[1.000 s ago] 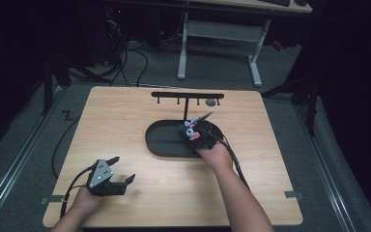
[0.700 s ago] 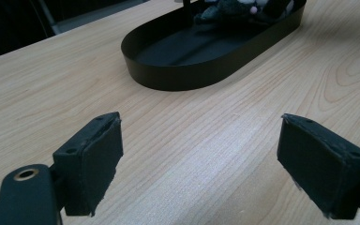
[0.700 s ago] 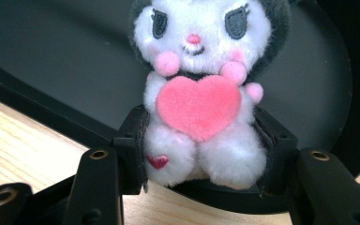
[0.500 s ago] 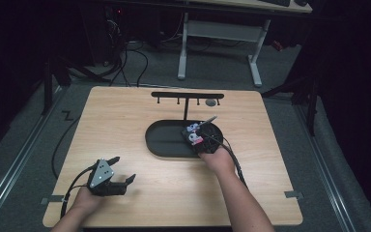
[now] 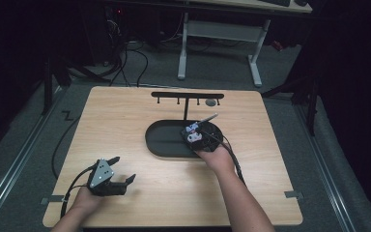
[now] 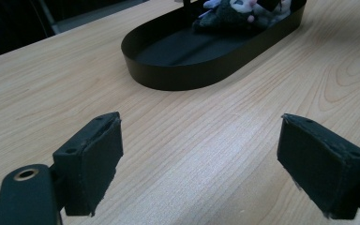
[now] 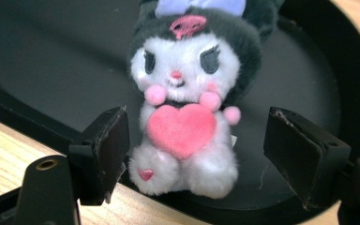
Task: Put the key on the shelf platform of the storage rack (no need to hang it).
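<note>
Right tool (image 7: 197, 154) jaws just opened, apart on either side of the one plush toy (image 7: 187, 101), pads not pressing it. Toy lies in the right end of the single black oval tray (image 5: 164, 142). Left tool (image 5: 118, 178) open, empty, on the surface (image 5: 125, 116). One hook rack (image 5: 187, 96) behind the tray.

The plush toy's (image 7: 187, 108) hat top is cut off by the picture's upper edge.

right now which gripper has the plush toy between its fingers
The right gripper: the plush toy sits in the black tray between its just-opened fingers. The left gripper's frame bare wood.
</note>
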{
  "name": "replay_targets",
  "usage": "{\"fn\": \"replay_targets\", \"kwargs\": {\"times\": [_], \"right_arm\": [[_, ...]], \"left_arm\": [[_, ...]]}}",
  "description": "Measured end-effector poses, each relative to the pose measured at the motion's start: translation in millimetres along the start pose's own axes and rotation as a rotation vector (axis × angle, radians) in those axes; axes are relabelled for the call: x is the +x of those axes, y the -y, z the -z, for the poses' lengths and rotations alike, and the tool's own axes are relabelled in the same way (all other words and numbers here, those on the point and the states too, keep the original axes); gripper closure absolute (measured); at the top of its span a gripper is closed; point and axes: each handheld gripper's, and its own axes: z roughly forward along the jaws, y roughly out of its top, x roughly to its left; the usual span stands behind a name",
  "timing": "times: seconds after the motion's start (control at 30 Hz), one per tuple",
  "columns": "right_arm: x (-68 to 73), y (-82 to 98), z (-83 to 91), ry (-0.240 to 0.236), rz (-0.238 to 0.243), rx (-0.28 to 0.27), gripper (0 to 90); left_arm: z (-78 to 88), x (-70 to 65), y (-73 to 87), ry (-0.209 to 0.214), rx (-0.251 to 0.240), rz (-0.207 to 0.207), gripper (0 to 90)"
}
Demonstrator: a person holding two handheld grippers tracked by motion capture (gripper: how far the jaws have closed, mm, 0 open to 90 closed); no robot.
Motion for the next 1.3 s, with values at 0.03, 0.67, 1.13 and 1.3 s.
{"fn": "replay_targets", "kwargs": {"times": [0.03,0.67,1.13,1.3], "right_arm": [[-0.3,-0.7,1.6,0.002,-0.001,-0.001,23.3],[-1.2,1.9,10.5,0.015,0.03,-0.008,24.7],[-7.7,30.4,17.0,0.02,0.012,-0.063,25.0],[-10.5,41.6,21.9,0.023,0.019,-0.099,24.8]], "left_arm": [[0.0,0.0,0.0,0.0,0.001,0.0,15.4],[0.0,-0.1,0.0,-0.001,0.002,-0.001,15.4],[-0.2,-0.7,0.2,-0.002,0.002,-0.004,15.4],[0.0,-0.8,0.1,-0.002,0.006,-0.007,15.4]]}}
